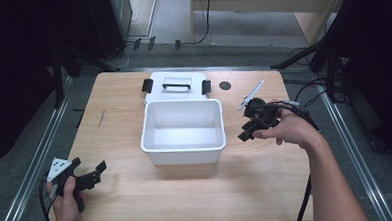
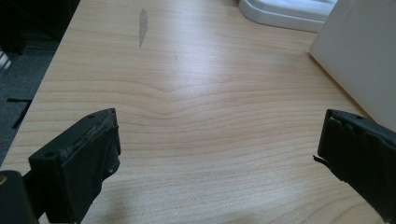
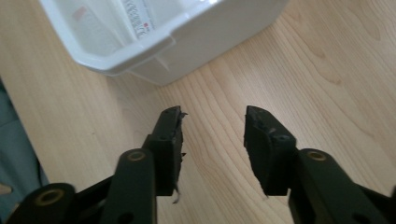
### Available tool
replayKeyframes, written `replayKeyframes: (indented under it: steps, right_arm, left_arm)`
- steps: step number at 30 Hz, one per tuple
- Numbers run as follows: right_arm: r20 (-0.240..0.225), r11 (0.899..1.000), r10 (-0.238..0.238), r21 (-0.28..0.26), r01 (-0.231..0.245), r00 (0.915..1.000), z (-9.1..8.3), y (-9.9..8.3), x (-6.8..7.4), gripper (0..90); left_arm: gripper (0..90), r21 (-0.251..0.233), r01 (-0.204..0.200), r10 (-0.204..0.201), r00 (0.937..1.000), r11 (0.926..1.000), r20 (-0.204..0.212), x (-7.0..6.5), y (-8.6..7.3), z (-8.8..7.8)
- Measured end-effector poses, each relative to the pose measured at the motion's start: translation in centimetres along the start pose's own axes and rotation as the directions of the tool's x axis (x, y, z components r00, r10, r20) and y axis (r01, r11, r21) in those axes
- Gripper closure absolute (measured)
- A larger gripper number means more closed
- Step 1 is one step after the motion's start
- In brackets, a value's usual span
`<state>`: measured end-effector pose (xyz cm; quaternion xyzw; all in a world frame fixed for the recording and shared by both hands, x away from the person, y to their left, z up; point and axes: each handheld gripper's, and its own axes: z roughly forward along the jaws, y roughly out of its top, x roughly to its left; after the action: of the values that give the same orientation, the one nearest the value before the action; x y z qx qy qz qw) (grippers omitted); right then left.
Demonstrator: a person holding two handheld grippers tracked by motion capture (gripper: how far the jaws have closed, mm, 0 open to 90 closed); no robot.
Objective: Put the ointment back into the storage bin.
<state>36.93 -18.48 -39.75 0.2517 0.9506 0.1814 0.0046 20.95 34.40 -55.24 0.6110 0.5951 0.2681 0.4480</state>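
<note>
A white plastic bin (image 1: 183, 152) stands open and empty in the middle of the wooden table (image 1: 187, 196). Its white lid (image 1: 176, 94), with a black handle and two black latches, lies flat just behind it. My right gripper (image 1: 244, 131) hovers low beside the bin's right wall, its jaws partly apart with bare wood between them (image 3: 212, 114); the bin's corner (image 3: 116, 58) lies just ahead. My left gripper (image 1: 100, 173) rests near the front left corner, jaws spread wide over bare table (image 2: 219, 123), with the bin's wall (image 2: 364, 56) off to the right.
A small dark round hole (image 1: 225, 85) marks the tabletop behind the right gripper. A thin white rod (image 1: 251, 94) sticks out by that gripper. Cables trail from both hands. Dark stands and metal rails flank the table.
</note>
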Motion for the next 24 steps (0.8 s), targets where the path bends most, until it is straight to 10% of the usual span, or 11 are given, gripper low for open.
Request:
replayKeyframes:
  steps: [10,17,24]
  right_arm:
    - [0.079,0.978,0.159,-0.150,-0.146,0.9842,2.3,-3.7,-0.5,24.4]
    - [0.178,0.930,0.269,-0.303,-0.208,0.9463,4.2,-6.9,0.4,0.3]
    - [0.197,0.856,0.378,-0.446,-0.261,0.9047,5.3,-10.7,0.7,0.0]
  left_arm:
    - [0.0,-0.001,-0.001,0.001,1.0000,1.0000,0.000,0.0,0.0,0.0]
    - [0.0,-0.001,-0.002,0.002,1.0000,1.0000,-0.001,0.0,0.0,0.0]
    - [0.0,-0.003,-0.002,0.002,1.0000,1.0000,-0.003,0.0,0.0,0.0]
